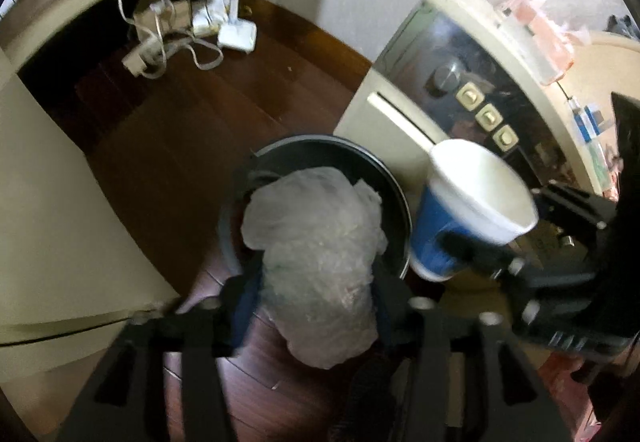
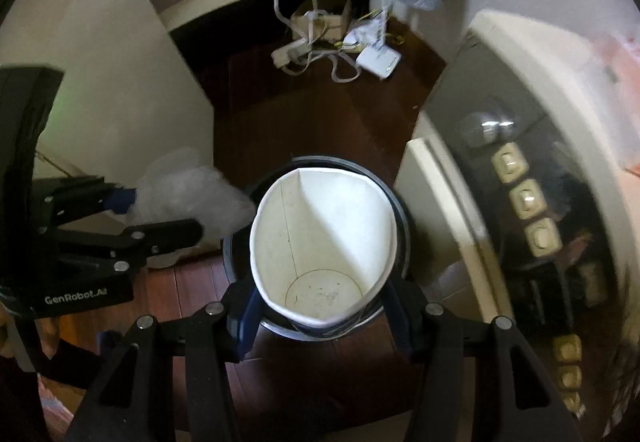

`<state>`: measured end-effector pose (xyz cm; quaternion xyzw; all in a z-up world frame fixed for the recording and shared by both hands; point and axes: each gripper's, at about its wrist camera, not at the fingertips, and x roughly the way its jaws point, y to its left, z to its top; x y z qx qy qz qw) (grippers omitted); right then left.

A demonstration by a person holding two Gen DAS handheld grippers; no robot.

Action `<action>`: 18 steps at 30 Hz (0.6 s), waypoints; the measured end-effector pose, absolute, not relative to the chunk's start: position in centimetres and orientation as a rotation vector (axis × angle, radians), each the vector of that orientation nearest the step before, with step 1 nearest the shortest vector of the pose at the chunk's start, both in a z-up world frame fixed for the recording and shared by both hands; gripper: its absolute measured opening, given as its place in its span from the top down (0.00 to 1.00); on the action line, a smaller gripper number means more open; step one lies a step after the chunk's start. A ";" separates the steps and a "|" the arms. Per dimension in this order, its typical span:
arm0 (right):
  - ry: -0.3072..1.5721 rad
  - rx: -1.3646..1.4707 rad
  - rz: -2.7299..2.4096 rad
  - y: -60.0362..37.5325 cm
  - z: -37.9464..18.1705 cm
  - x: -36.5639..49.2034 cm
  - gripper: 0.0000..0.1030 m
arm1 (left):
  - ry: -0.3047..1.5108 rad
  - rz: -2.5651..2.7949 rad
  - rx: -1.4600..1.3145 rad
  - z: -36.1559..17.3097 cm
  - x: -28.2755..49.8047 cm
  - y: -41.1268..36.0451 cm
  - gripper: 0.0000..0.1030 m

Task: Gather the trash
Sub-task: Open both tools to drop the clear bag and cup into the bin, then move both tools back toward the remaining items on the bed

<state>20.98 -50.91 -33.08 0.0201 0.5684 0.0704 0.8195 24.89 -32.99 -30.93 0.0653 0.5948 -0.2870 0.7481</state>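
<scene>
Here, left tool (image 1: 316, 306) loosely around plastic wrap (image 1: 316, 254), right tool (image 2: 320, 314) gripping paper cup (image 2: 320, 234), over bin (image 2: 396, 202).

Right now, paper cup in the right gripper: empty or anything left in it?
Empty. The right wrist view looks straight into the paper cup: bare white walls and bottom, only faint specks. It hangs over the dark bin.

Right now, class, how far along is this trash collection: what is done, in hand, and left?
Done: both items carried above the round dark bin. In hand: the crumpled clear plastic bag sits between the left gripper pads; the blue-and-white paper cup sits in the right gripper. Left: dropping both inside; neither is in yet.
</scene>
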 end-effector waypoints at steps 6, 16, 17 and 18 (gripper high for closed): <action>1.361 0.063 0.083 -51.2 -39.7 21.8 0.11 | 1.347 -0.478 0.125 -33.5 26.3 -29.9 0.04; 1.305 0.067 0.052 -49.8 -35.6 20.6 0.08 | 1.255 -0.407 0.139 -30.7 24.7 -26.5 0.04; 1.294 0.066 0.054 -49.6 -34.8 20.6 0.08 | 1.243 -0.405 0.136 -30.1 24.5 -26.4 0.04; 1.287 0.063 0.056 -49.5 -34.3 20.7 0.08 | 1.236 -0.401 0.134 -29.6 24.3 -26.3 0.04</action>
